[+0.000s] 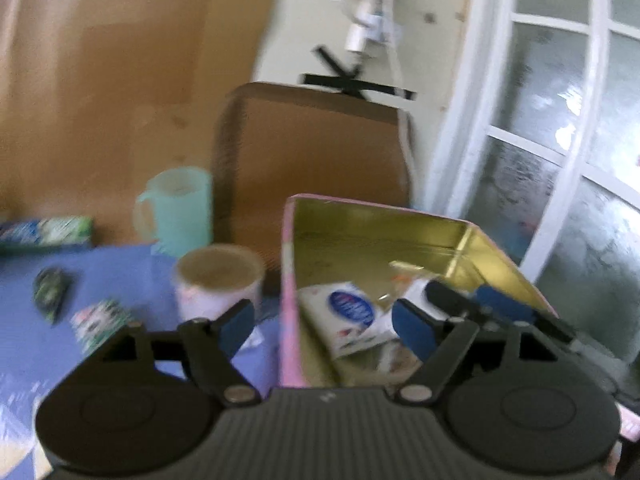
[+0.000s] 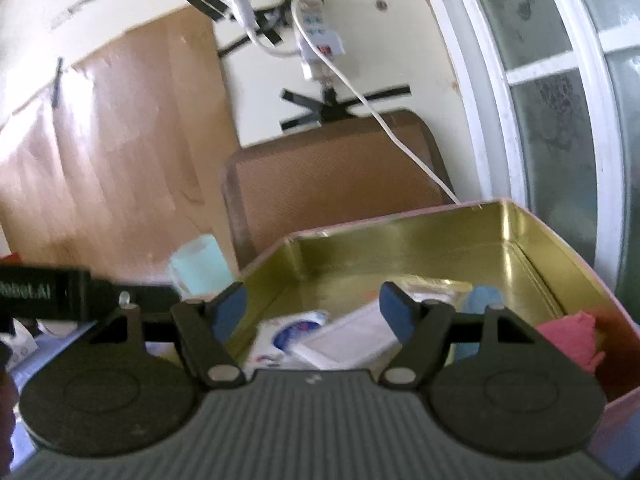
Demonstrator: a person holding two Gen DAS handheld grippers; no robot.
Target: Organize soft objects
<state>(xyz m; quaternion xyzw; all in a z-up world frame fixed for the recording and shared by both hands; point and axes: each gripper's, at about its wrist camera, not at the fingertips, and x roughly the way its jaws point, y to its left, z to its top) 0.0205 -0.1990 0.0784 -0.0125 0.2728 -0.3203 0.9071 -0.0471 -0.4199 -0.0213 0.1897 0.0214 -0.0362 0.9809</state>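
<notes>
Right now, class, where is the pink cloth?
In the right wrist view, the pink cloth lies at the right inside the gold-lined tin, against its right wall, right of a blue item.

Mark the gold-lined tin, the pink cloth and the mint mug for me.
gold-lined tin [image 2: 400,236]: right wrist view, inner back wall.
pink cloth [image 2: 568,338]: right wrist view, middle of the folds.
mint mug [image 1: 182,208]: left wrist view, its side wall.

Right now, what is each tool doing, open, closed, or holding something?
Left tool: open, holding nothing, over the edge of the tin box.
Right tool: open, holding nothing, above the same box.
</notes>
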